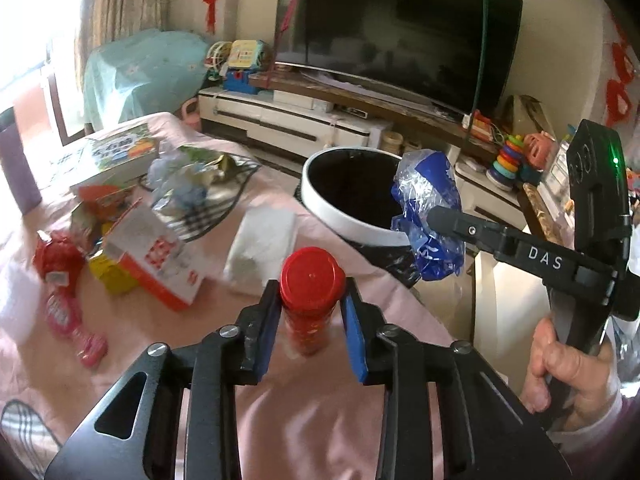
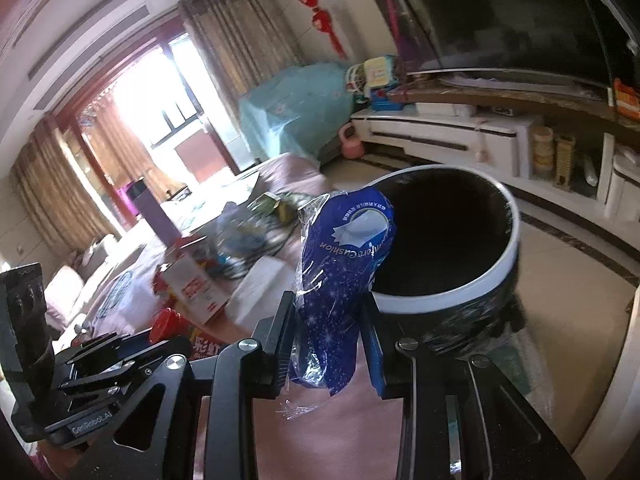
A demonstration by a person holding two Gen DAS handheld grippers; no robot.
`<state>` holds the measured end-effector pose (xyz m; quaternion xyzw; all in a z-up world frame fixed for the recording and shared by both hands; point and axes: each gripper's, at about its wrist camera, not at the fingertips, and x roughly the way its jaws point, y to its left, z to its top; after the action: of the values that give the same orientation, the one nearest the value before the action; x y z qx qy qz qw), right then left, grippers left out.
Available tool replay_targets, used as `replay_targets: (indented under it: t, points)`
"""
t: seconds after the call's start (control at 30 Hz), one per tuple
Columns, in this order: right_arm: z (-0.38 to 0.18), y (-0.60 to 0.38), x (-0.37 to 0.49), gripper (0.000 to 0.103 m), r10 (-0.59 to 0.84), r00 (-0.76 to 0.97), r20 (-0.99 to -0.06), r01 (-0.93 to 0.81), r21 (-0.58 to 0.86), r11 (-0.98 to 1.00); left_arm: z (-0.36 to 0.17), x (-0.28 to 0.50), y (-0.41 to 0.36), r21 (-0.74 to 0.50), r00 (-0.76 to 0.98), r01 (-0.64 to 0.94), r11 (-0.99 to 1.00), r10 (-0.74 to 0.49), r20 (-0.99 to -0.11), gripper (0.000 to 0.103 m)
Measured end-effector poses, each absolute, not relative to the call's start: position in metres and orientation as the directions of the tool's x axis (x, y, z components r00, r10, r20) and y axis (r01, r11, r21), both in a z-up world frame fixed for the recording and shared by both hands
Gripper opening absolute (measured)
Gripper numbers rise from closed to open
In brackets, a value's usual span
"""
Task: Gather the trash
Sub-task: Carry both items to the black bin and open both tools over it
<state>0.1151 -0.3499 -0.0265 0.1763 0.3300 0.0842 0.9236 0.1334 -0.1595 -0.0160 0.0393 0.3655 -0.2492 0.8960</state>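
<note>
My left gripper (image 1: 309, 307) clamps the red-capped tube (image 1: 310, 300) by its rigid, probably slick wall just below the cap, over the pink table (image 1: 320, 420). My right gripper (image 2: 328, 344) pinches the blue wrapper (image 2: 340, 280), light and crushable, mid-body beside the bin rim (image 2: 440, 300).

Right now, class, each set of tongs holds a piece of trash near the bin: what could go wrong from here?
1. The blue plastic wrapper is at the bin's white rim, not clearly over the opening; released now, it may drop outside.
2. The left tongs grip the red-capped tube just below its cap, so it could slip or tilt.
</note>
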Motion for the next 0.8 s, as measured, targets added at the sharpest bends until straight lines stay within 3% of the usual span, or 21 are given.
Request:
replay_targets:
  t: [0.8]
  points:
    - [-0.019, -0.402, 0.159, 0.032, 0.209, 0.784, -0.584, 0.011, 0.351, 0.936, 0.025, 0.198, -0.231, -0.142, 0.633, 0.540, 0.830, -0.511, -0.582, 0.027]
